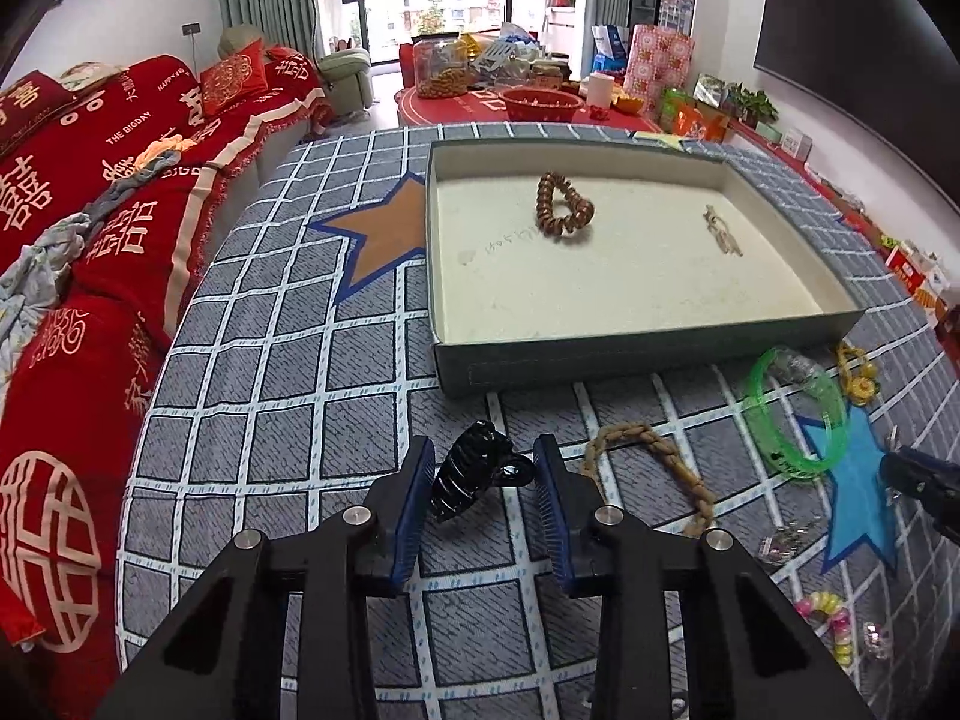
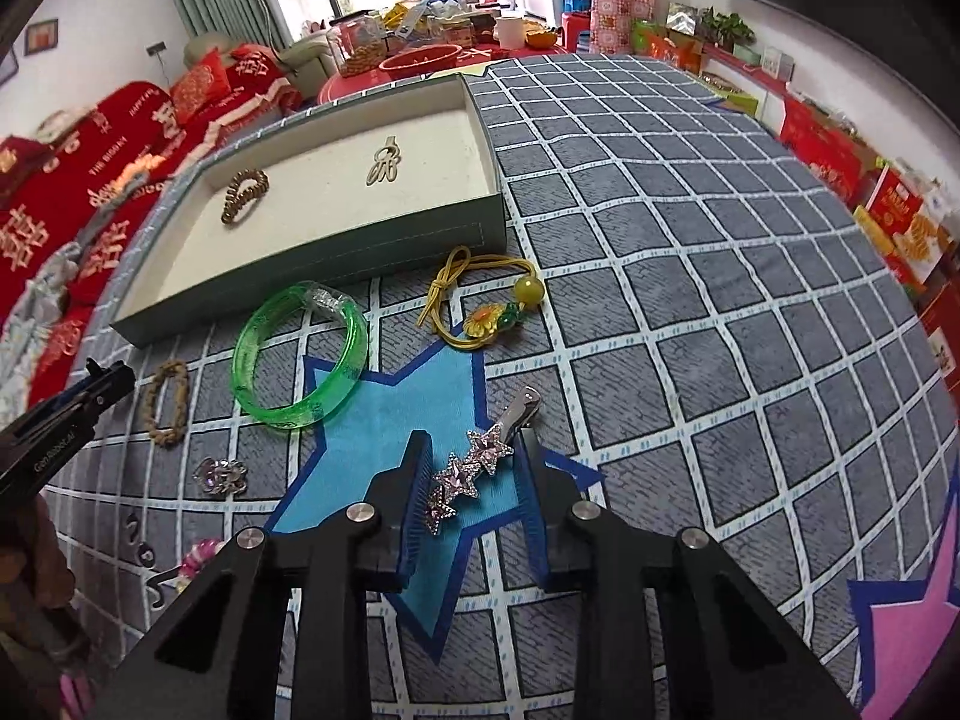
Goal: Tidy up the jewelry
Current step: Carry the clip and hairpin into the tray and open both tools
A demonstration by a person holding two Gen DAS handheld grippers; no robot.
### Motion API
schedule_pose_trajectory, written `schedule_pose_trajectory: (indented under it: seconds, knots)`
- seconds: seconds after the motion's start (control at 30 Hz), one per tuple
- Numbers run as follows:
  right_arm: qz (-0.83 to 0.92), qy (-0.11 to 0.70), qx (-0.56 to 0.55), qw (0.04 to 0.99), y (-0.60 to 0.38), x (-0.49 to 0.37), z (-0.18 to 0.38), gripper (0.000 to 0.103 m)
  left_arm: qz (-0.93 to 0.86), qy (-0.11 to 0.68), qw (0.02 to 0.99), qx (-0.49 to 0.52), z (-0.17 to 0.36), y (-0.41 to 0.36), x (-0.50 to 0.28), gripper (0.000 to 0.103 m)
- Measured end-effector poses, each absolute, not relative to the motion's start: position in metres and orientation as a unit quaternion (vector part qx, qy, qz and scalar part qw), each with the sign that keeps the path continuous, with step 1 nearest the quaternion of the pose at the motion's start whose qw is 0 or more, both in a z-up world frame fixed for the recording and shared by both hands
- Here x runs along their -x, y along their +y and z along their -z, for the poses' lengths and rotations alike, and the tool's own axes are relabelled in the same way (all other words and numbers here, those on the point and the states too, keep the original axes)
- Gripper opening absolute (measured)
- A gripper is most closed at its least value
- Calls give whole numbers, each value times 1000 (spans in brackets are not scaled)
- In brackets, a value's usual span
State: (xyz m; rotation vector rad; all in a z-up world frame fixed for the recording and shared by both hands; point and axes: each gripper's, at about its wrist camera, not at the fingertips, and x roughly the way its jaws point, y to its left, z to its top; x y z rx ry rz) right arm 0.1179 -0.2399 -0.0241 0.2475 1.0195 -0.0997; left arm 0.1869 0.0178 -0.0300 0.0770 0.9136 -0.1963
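A green box (image 1: pixel 648 354) with a cream lining holds a brown coil hair tie (image 1: pixel 563 205) and a small gold clip (image 1: pixel 723 231); the box also shows in the right wrist view (image 2: pixel 312 264). My left gripper (image 1: pixel 486 477) is open around a black claw hair clip (image 1: pixel 474 474) lying on the cloth. My right gripper (image 2: pixel 474 474) is open around a star rhinestone hair clip (image 2: pixel 474 462) on a blue star patch. The left gripper (image 2: pixel 90 396) also shows at the left edge of the right wrist view.
On the checked cloth lie a green bangle (image 2: pixel 300 360), a braided tan loop (image 1: pixel 660 474), a yellow cord charm (image 2: pixel 486 306), a crystal piece (image 2: pixel 221 476) and pastel beads (image 1: pixel 831 621). A red sofa (image 1: pixel 90 240) is left.
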Motion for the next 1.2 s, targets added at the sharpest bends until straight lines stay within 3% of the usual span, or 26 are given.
schedule_pose_trajectory:
  seconds: [0.63,1.2]
  knots:
    - [-24,450,-148,880,-242,-117,-17,30,125,417,900,18,-18,29,-171,47]
    - [-80,419,-106,898,-243,-228,-91,30,127,403,906,15,-71,3,-255,47]
